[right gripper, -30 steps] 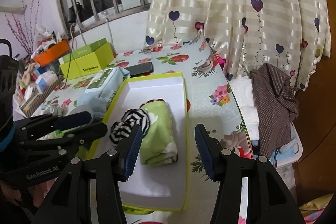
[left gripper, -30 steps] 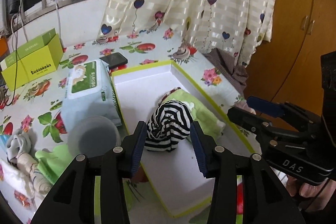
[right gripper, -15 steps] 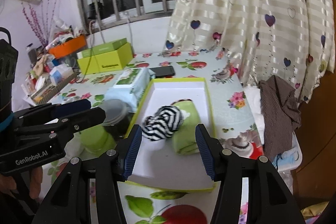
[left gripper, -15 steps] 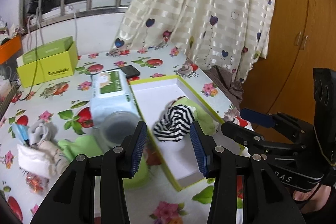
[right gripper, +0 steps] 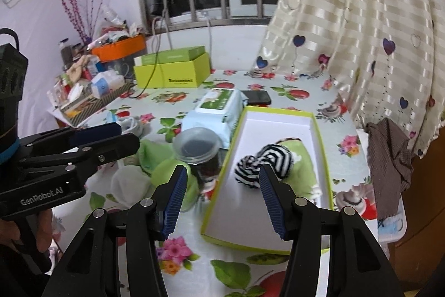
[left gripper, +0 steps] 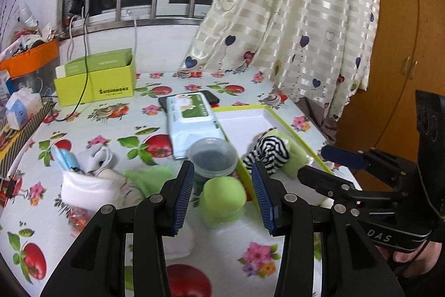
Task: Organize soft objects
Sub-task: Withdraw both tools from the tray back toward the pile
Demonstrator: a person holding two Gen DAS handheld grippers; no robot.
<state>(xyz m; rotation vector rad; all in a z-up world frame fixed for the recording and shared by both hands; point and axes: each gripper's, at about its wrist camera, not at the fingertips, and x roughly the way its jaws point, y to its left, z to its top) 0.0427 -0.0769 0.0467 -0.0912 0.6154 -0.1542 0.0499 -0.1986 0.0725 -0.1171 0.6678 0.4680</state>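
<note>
A black-and-white striped sock ball (right gripper: 264, 160) lies in the white tray with the yellow-green rim (right gripper: 278, 113), against a folded green cloth (right gripper: 304, 167). My right gripper (right gripper: 222, 185) hovers open and empty in front of the tray's near left corner. My left gripper (left gripper: 222, 180) is open too, with nothing in it. Just beyond its fingers a rolled green soft piece (left gripper: 222, 199) rests on the table outside the tray (left gripper: 292, 130). White socks (left gripper: 91, 185) and another green cloth (left gripper: 150, 177) are piled to the left. The striped sock (left gripper: 268, 151) shows at the right.
A lidded clear jar (left gripper: 212, 156) stands against the tray's left wall beside a wet-wipes pack (left gripper: 192, 121). Behind lie a phone (right gripper: 257, 96) and a green box (right gripper: 172, 71). A brown checked cloth (right gripper: 389, 152) hangs off the table's right edge. Clutter fills the far left.
Both grippers have drawn back from the tray and risen a little. The left view has swung left, from the striped sock onto the jar and the green roll. The sock stays in the tray.
</note>
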